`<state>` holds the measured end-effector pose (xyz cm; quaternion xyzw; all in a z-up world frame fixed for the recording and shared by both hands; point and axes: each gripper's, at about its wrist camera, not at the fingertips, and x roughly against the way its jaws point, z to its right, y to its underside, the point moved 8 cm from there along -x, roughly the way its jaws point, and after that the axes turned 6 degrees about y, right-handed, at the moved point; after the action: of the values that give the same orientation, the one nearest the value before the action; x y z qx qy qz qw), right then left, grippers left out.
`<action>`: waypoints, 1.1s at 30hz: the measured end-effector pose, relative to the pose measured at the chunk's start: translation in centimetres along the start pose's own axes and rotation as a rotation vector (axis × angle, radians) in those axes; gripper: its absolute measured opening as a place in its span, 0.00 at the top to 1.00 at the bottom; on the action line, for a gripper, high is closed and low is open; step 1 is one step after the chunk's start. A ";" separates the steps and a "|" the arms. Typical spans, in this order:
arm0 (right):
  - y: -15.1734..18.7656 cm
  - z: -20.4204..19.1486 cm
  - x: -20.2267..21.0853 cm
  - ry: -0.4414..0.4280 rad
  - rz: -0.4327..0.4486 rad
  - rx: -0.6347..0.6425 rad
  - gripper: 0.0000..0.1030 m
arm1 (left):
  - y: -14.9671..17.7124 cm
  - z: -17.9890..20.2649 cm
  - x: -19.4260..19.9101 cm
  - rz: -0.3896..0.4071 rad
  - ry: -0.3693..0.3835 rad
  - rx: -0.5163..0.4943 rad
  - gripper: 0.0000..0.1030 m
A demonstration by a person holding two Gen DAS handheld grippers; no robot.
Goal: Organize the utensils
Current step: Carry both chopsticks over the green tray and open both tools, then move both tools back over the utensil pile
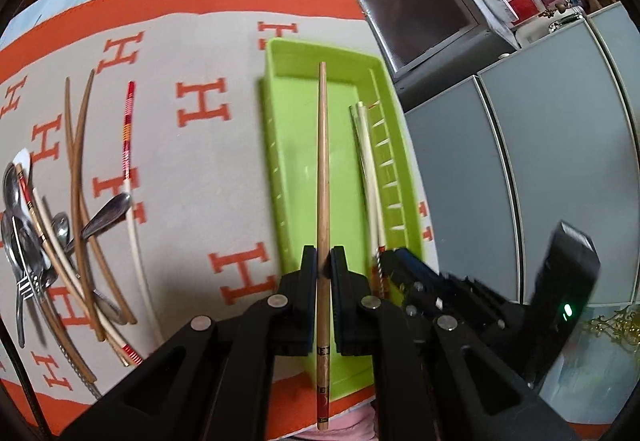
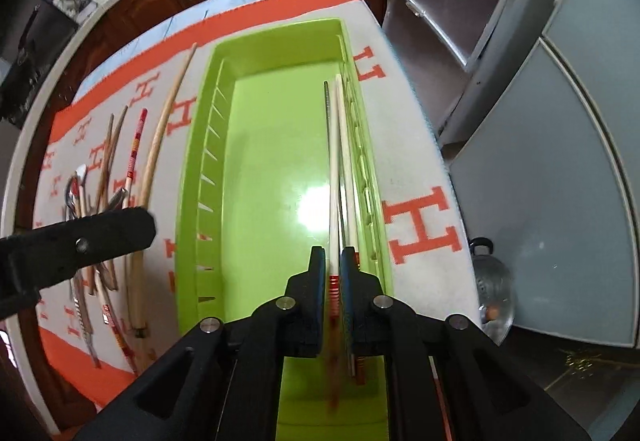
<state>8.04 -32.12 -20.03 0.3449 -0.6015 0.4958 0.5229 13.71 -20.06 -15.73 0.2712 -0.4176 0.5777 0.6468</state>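
Observation:
My left gripper (image 1: 324, 261) is shut on a light wooden chopstick (image 1: 322, 169) and holds it lengthwise over the green tray (image 1: 280, 89). My right gripper (image 2: 333, 261) is shut on a white chopstick with a red striped end (image 2: 333, 177), low inside the green tray (image 2: 200, 145) along its right side. A metal chopstick (image 2: 327, 109) and another white chopstick (image 2: 346, 145) lie in the tray beside it. The right gripper also shows in the left wrist view (image 1: 404, 273). A pile of spoons, forks and chopsticks (image 1: 52, 233) lies on the cloth at the left.
The table carries an orange and grey cloth with H letters (image 1: 204, 105). A red-striped white chopstick (image 1: 128, 145) and brown chopsticks (image 1: 76, 145) lie left of the tray. Grey cabinets (image 1: 540, 145) and an open metal cabinet (image 2: 448, 9) stand at the right. A glass lid (image 2: 490, 281) lies on the floor.

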 end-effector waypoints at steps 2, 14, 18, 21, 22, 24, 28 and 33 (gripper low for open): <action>0.0 0.4 0.7 -0.027 0.019 -0.030 0.89 | -0.3 0.3 -0.2 0.002 -0.003 0.001 0.96; -0.2 3.6 6.6 -0.068 0.157 -0.188 0.81 | -0.7 1.6 -3.1 -0.007 -0.040 -0.040 0.75; 0.1 4.2 8.0 -0.083 0.172 -0.214 0.80 | -0.2 1.2 -2.6 -0.008 -0.065 -0.054 0.72; 0.6 4.1 8.9 -0.096 0.177 -0.213 0.80 | 0.4 0.6 -1.6 -0.001 -0.081 -0.065 0.64; 0.8 3.9 9.0 -0.097 0.176 -0.207 0.80 | 0.6 0.5 -1.3 0.006 -0.088 -0.071 0.57; 1.2 3.5 9.1 -0.105 0.171 -0.197 0.80 | 1.0 -0.1 -0.2 0.028 -0.113 -0.087 0.50; 1.8 2.0 8.7 -0.124 0.154 -0.174 0.80 | 2.0 -1.6 1.6 0.067 -0.140 -0.096 0.42; 2.3 -0.5 7.8 -0.150 0.126 -0.133 0.80 | 2.9 -4.0 4.0 0.121 -0.184 -0.087 0.39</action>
<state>4.30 -30.24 -12.99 0.3072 -0.6907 0.4596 0.4662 11.78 -14.10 -14.77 0.2691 -0.5155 0.5698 0.5807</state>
